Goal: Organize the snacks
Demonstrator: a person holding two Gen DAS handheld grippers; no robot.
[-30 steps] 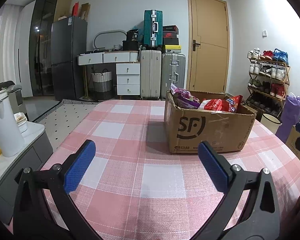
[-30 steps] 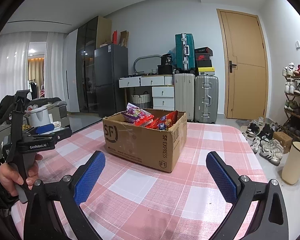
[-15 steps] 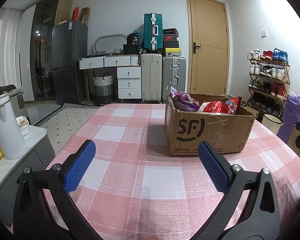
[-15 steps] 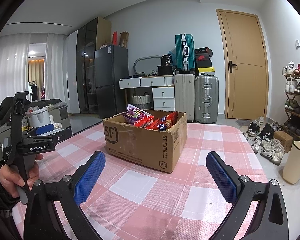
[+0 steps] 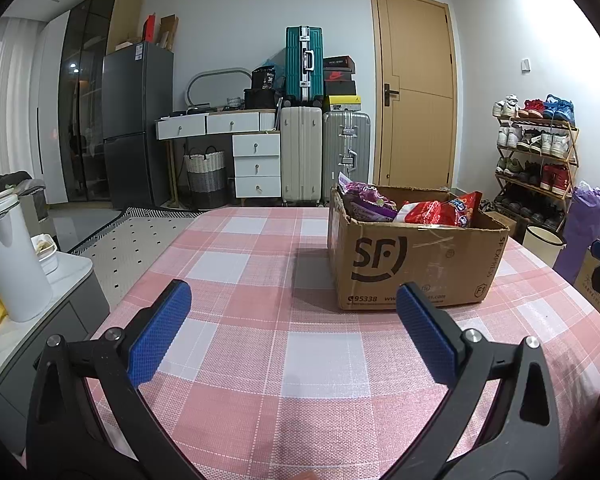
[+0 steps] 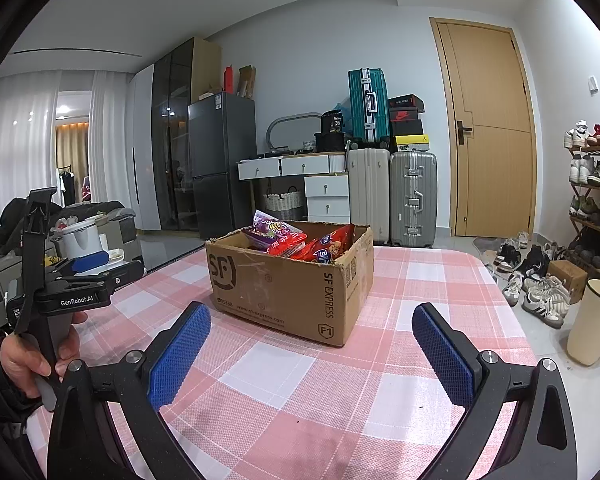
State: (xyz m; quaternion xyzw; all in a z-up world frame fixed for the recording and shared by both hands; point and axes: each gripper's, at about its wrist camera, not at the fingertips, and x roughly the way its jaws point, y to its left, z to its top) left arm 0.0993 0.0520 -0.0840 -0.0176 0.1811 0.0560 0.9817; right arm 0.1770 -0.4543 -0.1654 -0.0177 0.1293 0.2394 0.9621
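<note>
Fingers (image 5: 160, 328) on both grippers are wide and hold nothing, and the snack box (image 6: 288, 280) sits ahead, nearer the right gripper (image 6: 312, 344).

Your worktop (image 5: 268, 344): pink-and-white checked cloth cover. One item on it: open cardboard box (image 5: 416, 264) holding snack packets (image 5: 428, 212), toward the far right corner.

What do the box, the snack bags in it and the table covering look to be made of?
Box: brown corrugated cardboard, matte, printed logo, ragged rim. Snack bags: glossy plastic film, judging by the crinkles and highlights. Table covering: pink-and-white check with a woven-looking texture, likely cloth or textured vinyl.
</note>
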